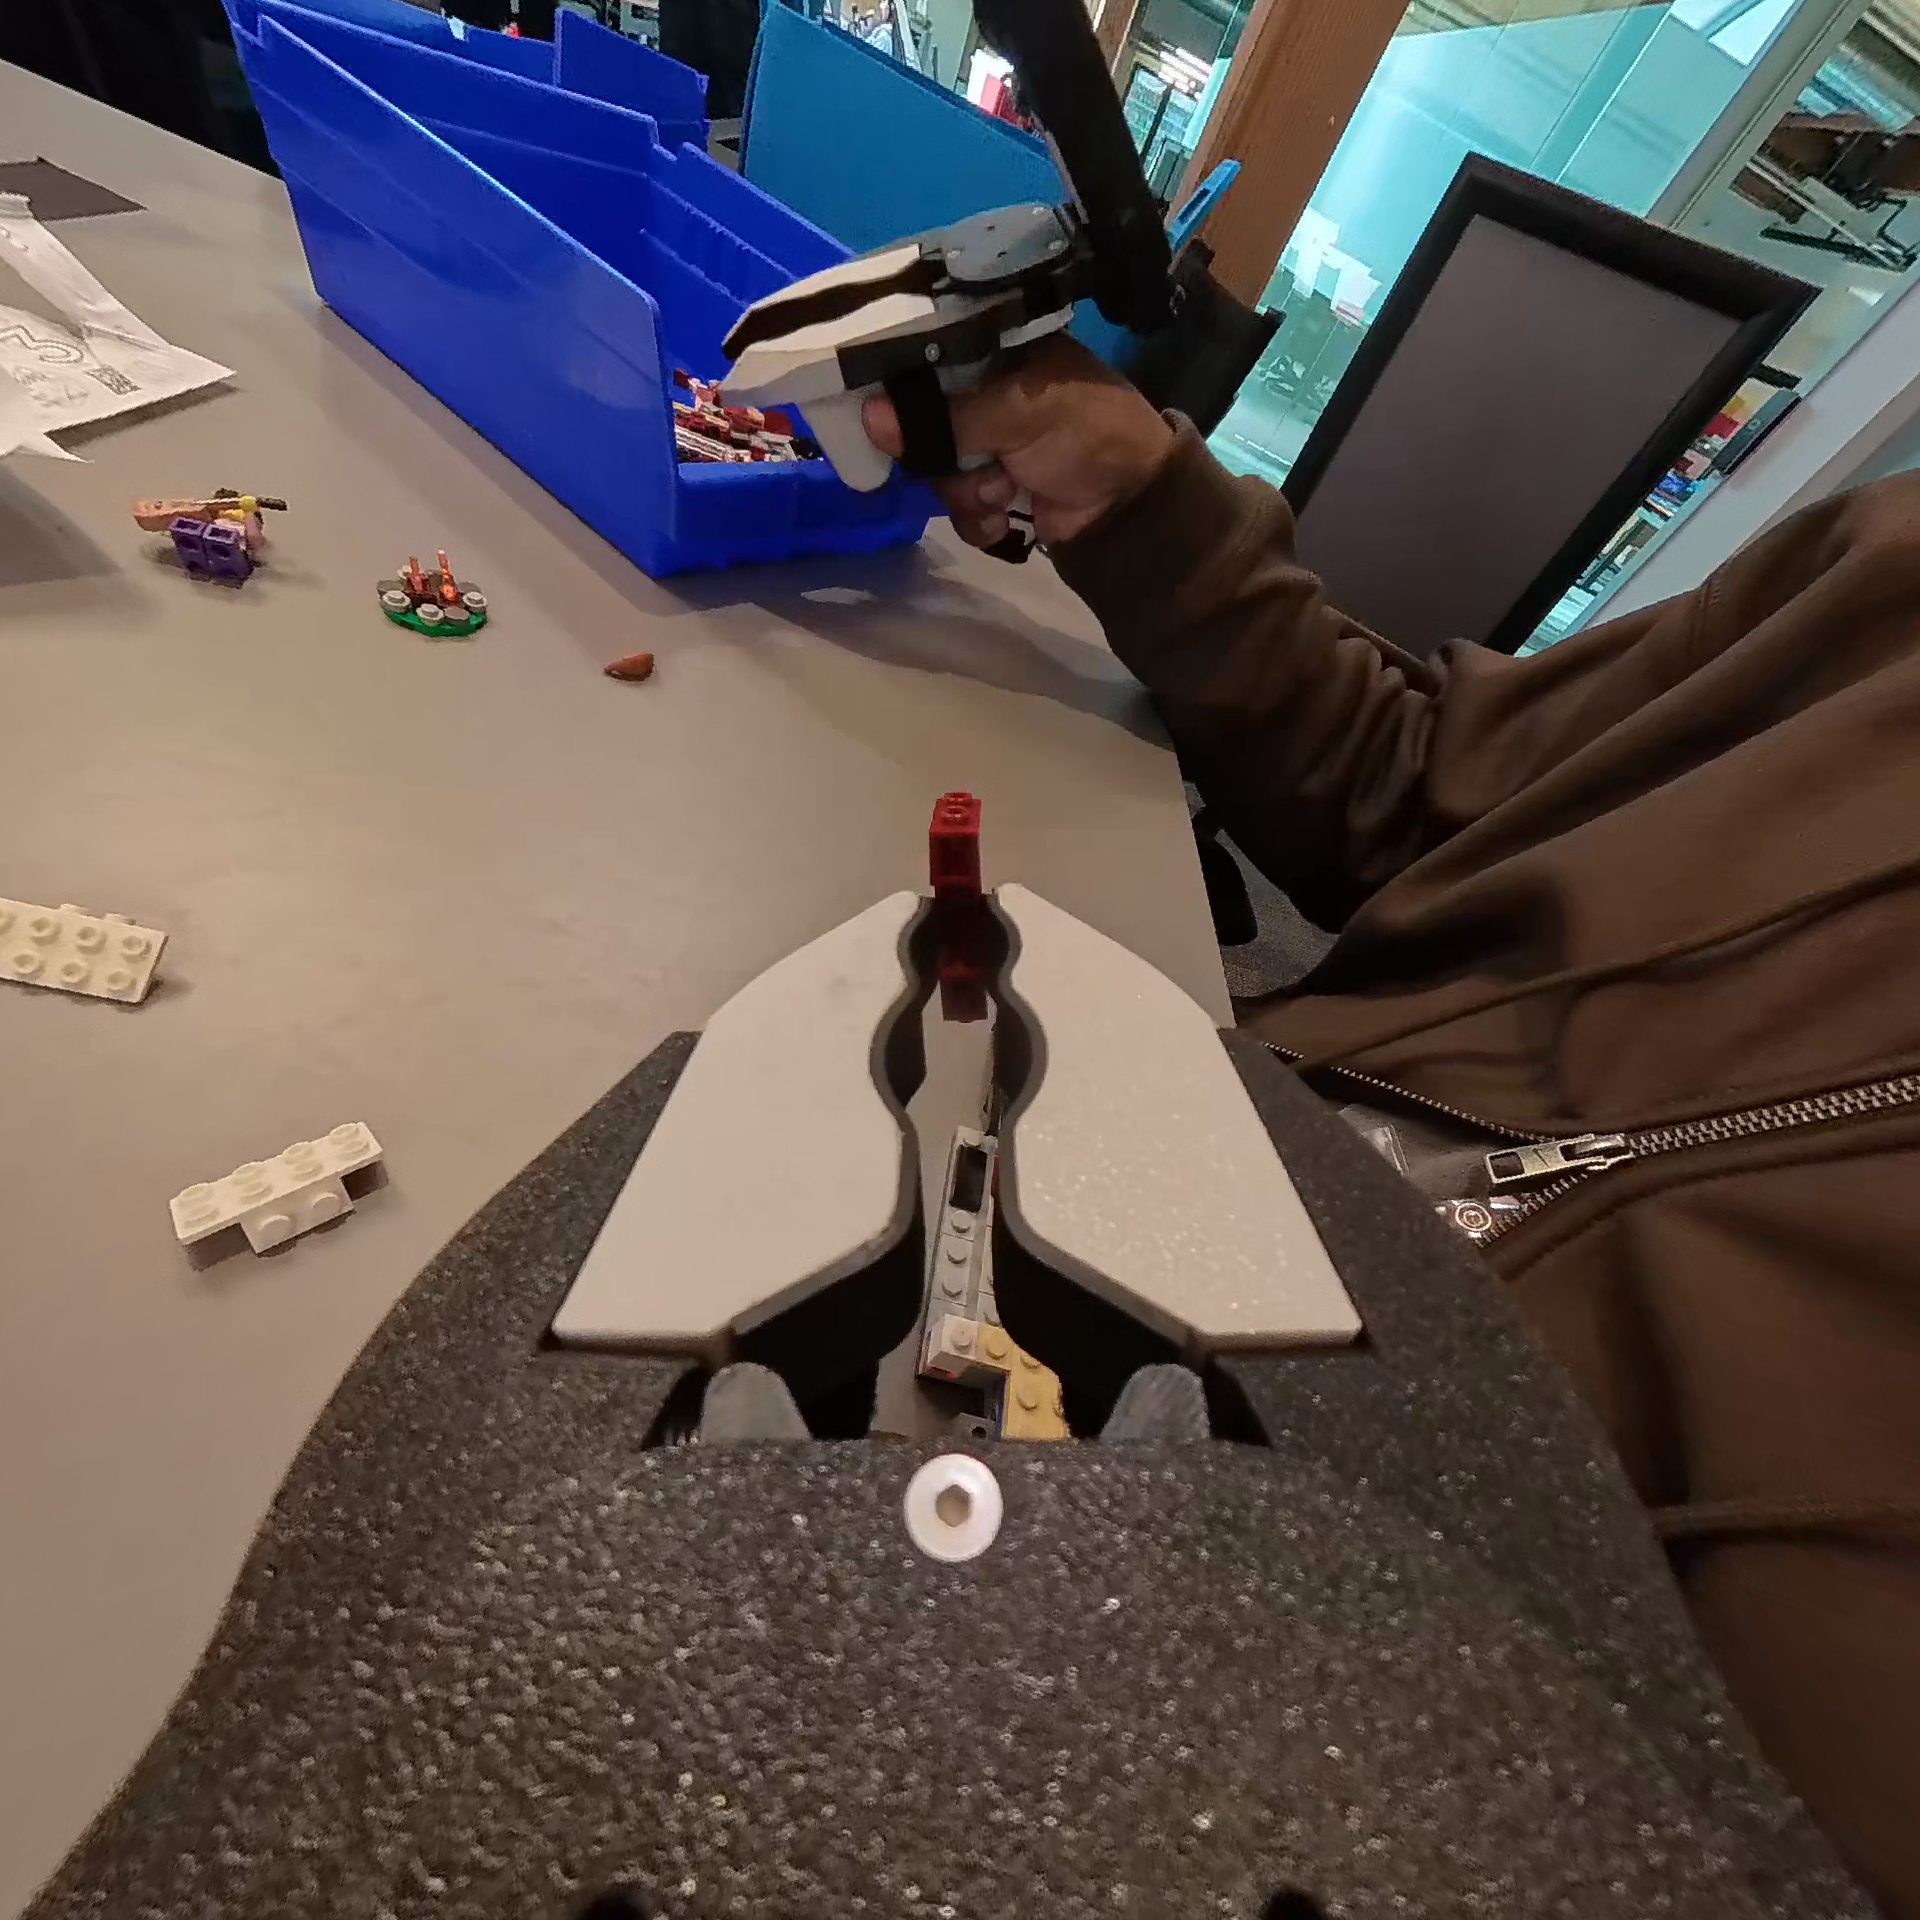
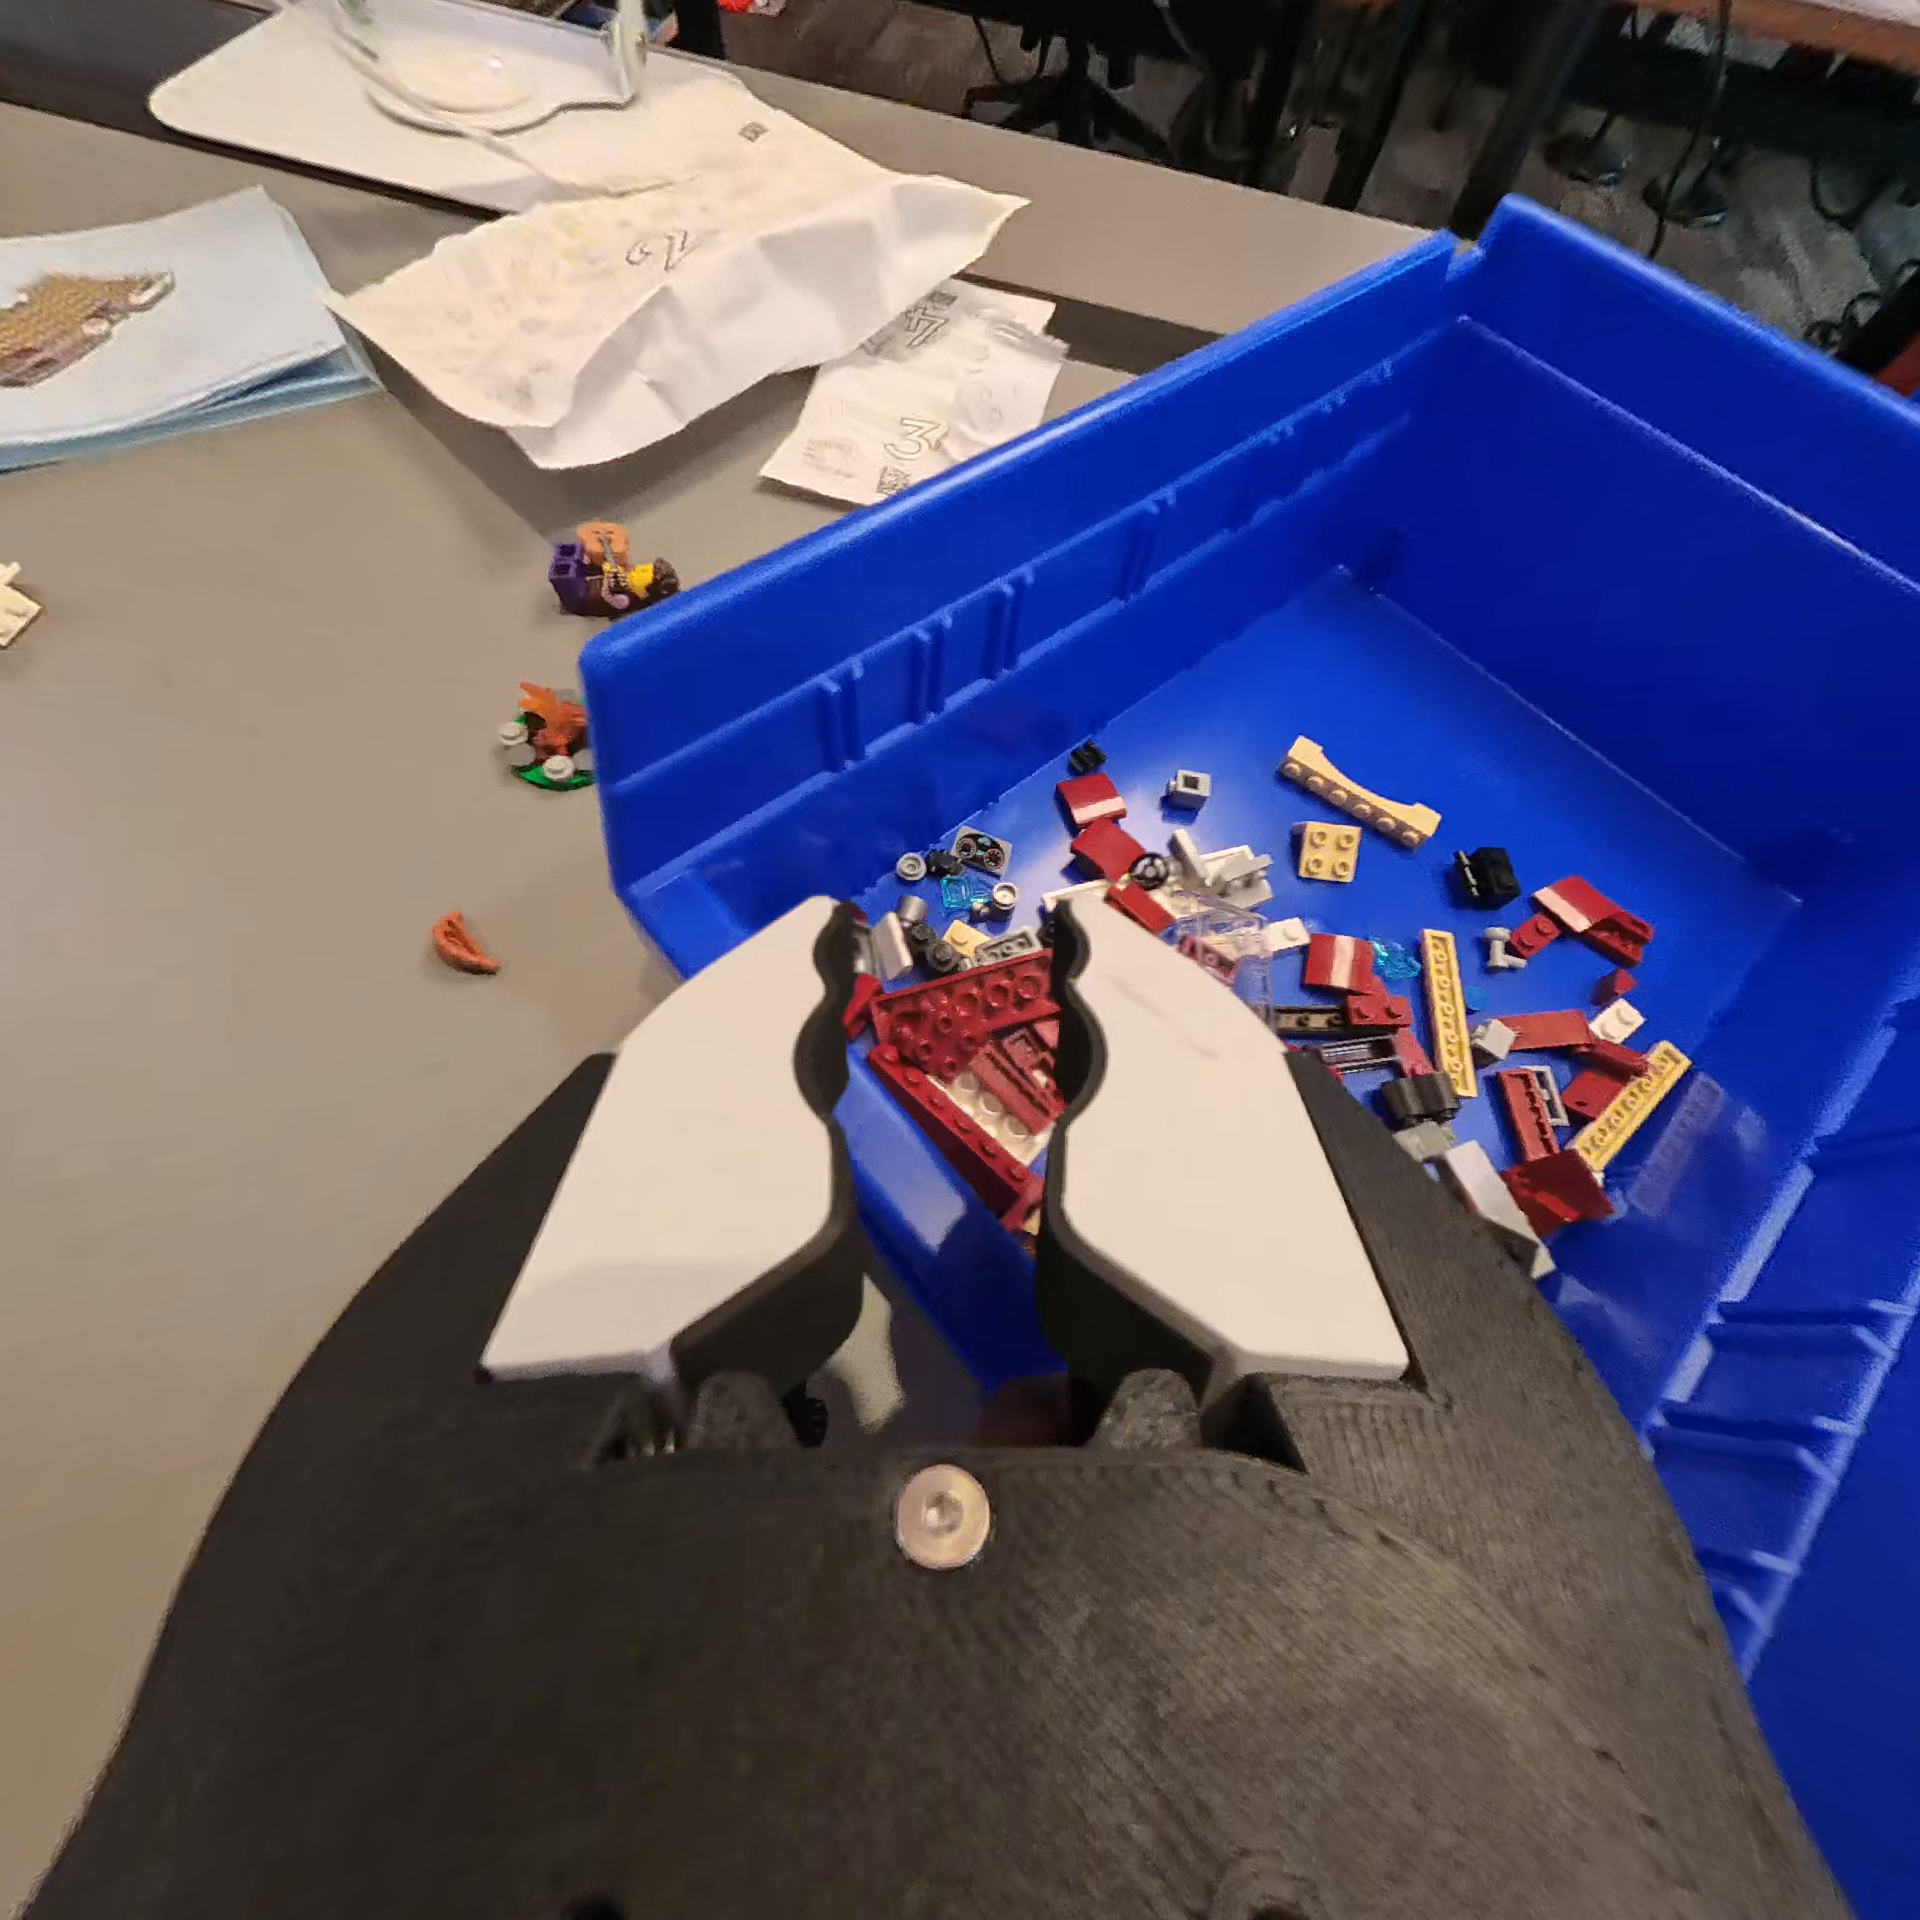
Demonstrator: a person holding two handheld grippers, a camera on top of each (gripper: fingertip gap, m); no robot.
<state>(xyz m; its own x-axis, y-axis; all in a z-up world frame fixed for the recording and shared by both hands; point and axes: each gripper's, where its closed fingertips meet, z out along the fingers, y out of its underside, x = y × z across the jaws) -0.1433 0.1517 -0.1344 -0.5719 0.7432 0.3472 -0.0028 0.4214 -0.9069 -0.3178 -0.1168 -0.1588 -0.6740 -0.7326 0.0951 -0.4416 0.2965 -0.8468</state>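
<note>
While your left gripper (image 1: 958, 904) hovered over the grey table (image 1: 520, 883), its fingers were clenched on a dark red brick piece (image 1: 957, 844) that stood upright between the tips, its studded end poking out past them; a grey and tan brick assembly (image 1: 971, 1278) showed below, through the slot between the fingers. To the left lay two cream plates (image 1: 278, 1182); farther off sat a purple brick figure (image 1: 213, 532), a green-based brick model (image 1: 433, 597) and a small brown piece (image 1: 632, 666); crumpled paper sheets (image 2: 675, 301) lay behind them. To the right, your right gripper (image 2: 951, 935) hung over the near end of the blue bin (image 2: 1039, 623), its fingers spread apart and grasping nothing; loose red, grey, tan and black bricks (image 2: 1351, 966) littered the bin floor beneath them, a dark red plate (image 2: 966, 1013) showing between the tips.
</note>
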